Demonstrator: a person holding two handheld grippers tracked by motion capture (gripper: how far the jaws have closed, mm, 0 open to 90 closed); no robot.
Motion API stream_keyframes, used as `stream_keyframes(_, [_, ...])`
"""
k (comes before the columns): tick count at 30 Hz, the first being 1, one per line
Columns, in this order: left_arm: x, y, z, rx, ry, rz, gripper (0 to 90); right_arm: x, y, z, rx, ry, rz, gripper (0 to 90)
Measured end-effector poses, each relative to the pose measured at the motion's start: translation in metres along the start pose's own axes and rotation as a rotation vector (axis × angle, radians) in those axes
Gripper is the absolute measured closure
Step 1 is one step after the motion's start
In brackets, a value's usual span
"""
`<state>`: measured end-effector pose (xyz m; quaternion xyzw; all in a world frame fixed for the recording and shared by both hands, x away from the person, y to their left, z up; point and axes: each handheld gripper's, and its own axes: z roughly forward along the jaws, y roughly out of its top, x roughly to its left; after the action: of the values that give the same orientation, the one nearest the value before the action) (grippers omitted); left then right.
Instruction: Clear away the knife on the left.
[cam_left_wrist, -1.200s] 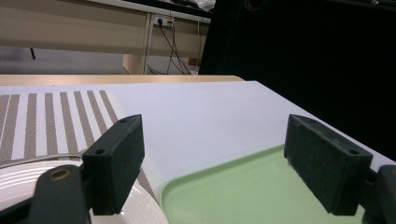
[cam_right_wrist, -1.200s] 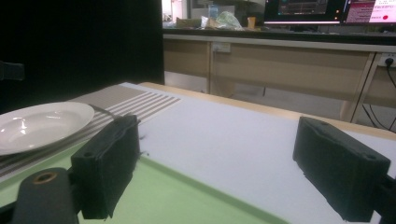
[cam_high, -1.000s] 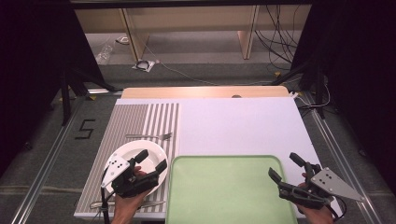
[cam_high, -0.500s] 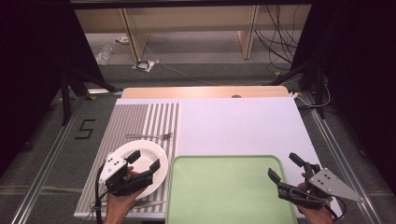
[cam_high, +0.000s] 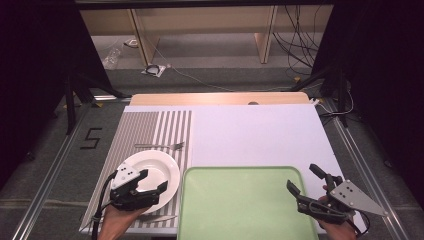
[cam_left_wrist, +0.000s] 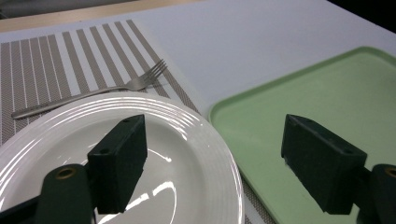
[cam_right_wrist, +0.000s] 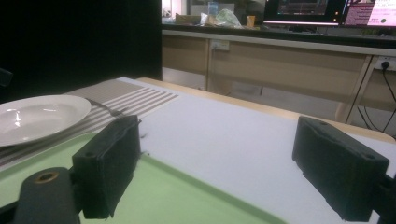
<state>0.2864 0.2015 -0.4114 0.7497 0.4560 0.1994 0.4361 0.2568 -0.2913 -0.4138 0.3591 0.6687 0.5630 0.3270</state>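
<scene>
A white plate (cam_high: 161, 166) lies on the striped placemat (cam_high: 150, 125) at the front left. My left gripper (cam_high: 154, 180) hovers open over its near right part. In the left gripper view one jaw is above the plate (cam_left_wrist: 177, 154) and the other above the green tray (cam_left_wrist: 327, 102), with the plate's rim between them and the left gripper (cam_left_wrist: 212, 149) holding nothing. A fork (cam_high: 160, 146) lies just beyond the plate. The green tray (cam_high: 245, 205) is bare. My right gripper (cam_high: 302, 177) stands open at the tray's right edge, with nothing between its jaws.
Another piece of cutlery (cam_high: 156, 218) lies on the placemat near the table's front edge, below the plate. A white mat (cam_high: 255, 135) covers the table beyond the tray. The right gripper view shows the plate (cam_right_wrist: 37, 116), the fork (cam_right_wrist: 105, 108) and desks farther off.
My left gripper has shifted slightly left and back toward the person over the plate. The right gripper has barely moved.
</scene>
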Motion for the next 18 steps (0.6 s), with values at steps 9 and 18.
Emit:
stream_keyframes(9, [0.0035, 0.001, -0.0006, 0.106, -0.026, 0.042, 22.5, -0.0001, -0.0008, 0.0008, 0.009, 0.001, 0.004, 16.1])
stream_keyframes(18, [0.0083, -0.0044, -0.0068, 0.211, -0.034, 0.112, 24.0, 0.0, -0.001, 0.0007, 0.01, 0.001, 0.005, 16.3])
